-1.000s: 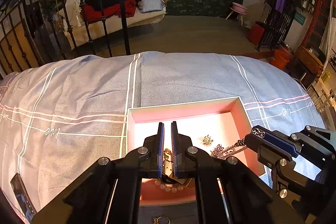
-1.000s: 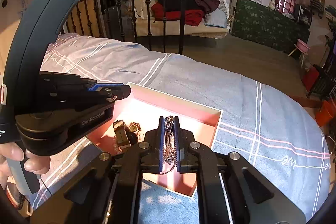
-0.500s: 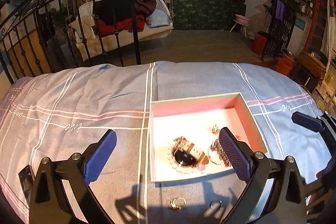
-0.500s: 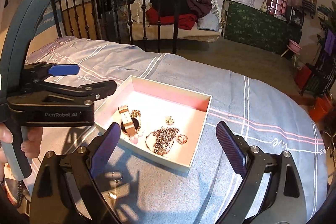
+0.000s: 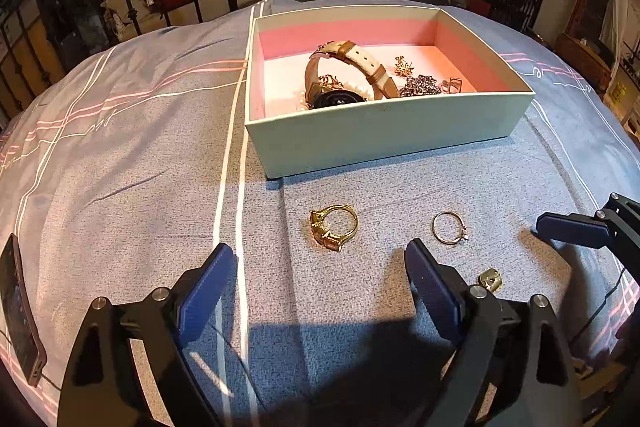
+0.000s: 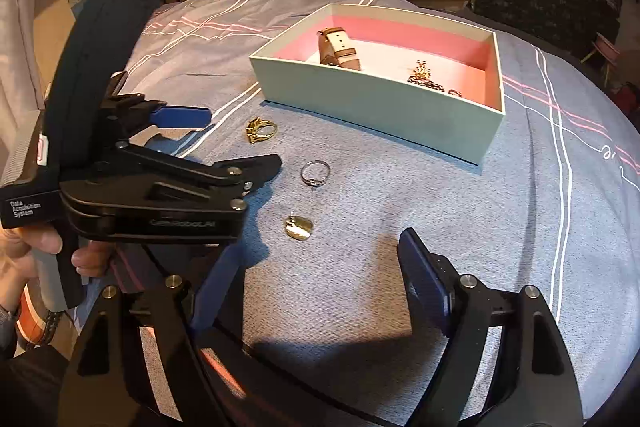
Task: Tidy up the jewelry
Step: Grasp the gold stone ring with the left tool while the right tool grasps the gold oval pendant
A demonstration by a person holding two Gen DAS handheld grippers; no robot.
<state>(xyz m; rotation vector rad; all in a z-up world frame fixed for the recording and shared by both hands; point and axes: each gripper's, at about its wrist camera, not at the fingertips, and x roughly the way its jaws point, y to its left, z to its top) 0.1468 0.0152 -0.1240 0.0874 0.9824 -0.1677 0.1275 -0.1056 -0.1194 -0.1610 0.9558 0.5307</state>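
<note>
Left gripper (image 5: pixel 316 269): jaws wide, closing, nothing between pads. Right gripper (image 6: pixel 316 267): same, wide, closing, empty. Gold ring (image 5: pixel 333 227), thin ring (image 5: pixel 449 227), pendant (image 6: pixel 299 227) on bedspread (image 5: pixel 120 167), just outside box (image 5: pixel 380 135).

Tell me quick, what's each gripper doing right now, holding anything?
Left gripper: open, jaws closing slightly, empty, above the gold ring.
Right gripper: open, jaws closing slightly, empty, near the gold pendant.

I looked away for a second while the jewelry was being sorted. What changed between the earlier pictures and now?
Both tools let go of their pieces, a watch and a chain, into the box, pulled back and dropped low over the bedspread. Their jaws, flung wide, are closing slightly, empty. The box and three loose rings stayed put.
</note>
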